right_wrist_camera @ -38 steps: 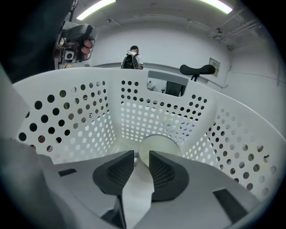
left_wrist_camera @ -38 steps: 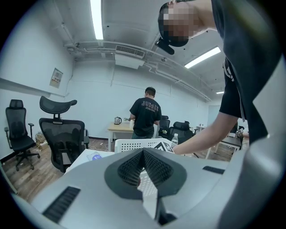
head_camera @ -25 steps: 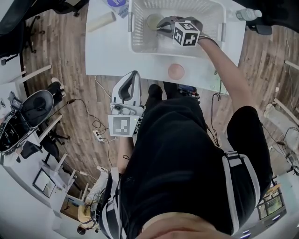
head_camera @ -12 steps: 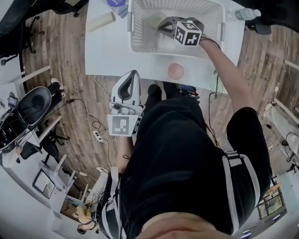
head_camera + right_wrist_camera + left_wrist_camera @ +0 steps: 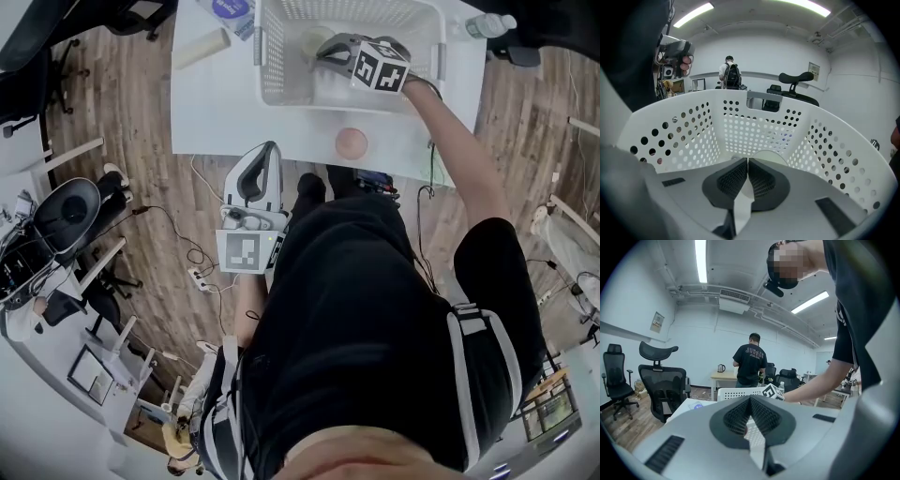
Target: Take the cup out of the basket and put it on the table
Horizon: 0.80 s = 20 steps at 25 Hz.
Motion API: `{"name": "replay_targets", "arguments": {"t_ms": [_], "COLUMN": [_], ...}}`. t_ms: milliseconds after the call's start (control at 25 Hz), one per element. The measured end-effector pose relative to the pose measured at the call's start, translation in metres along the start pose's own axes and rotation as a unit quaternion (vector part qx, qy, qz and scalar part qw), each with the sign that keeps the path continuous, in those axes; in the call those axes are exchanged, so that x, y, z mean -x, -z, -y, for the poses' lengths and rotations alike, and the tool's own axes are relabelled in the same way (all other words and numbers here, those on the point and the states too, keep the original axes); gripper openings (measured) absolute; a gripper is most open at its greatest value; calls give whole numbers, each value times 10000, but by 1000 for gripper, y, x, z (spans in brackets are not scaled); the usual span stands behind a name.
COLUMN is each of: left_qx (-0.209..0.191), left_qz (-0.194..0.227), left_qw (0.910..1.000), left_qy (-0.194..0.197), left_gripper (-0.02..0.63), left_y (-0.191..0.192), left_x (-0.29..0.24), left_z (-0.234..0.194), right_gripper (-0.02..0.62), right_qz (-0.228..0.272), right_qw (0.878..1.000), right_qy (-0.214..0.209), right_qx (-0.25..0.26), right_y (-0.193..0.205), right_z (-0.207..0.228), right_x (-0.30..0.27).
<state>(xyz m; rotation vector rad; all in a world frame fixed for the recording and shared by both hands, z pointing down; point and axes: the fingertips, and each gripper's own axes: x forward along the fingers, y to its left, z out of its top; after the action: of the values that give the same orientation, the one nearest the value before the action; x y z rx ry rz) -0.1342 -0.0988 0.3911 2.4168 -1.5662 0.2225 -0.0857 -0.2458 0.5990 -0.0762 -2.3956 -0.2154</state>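
One white perforated basket (image 5: 272, 66) stands on the white counter (image 5: 216, 103), and one pale cup (image 5: 311, 38) sits inside it, near the far left corner of the basket floor. The right gripper (image 5: 322, 53) reaches down into the basket with its tips just beside the cup. In the right gripper view the basket (image 5: 689, 136) walls rise all around, the right gripper (image 5: 747, 162) has its two dark pads clenched together with nothing between them, and the cup (image 5: 777, 157) shows as a rounded pale shape just beyond the tips.

The left gripper (image 5: 269, 151) is held low in front of the person's body, off the counter's near edge and above the wooden floor, pointing toward the counter. In its own view the left gripper (image 5: 750, 400) is likewise clenched and empty, pads meeting at the tip.

On the counter outside the basket lie one pinkish round object (image 5: 352, 142) near the front edge, one pale roll (image 5: 199, 47) to the left, and one bottle (image 5: 489, 25) at the far right.
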Motion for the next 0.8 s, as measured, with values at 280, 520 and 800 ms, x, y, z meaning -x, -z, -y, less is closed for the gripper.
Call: {"name": "replay_targets", "arguments": {"t_ms": [280,520,800], "left_qx": [-63,-215,-251], "left_qz": [81,106,162], "left_qw": [9999,9994,9988], "left_qy": [96,241,376], "left_gripper": [18,18,20], "left_y": [-4,-4,-6], "left_x": [5,11,22], "left_z": [3,10,16], "right_gripper": [28,28,28], "right_qz": [226,353,482], "right_qw": [9994,9983,9961], "right_qy": [250,457,727], "right_qx": [-57,-101,-115], "right_y": [-21,-37,-58], "right_z": [4,2,-2], "right_x": [20,38,66]}}
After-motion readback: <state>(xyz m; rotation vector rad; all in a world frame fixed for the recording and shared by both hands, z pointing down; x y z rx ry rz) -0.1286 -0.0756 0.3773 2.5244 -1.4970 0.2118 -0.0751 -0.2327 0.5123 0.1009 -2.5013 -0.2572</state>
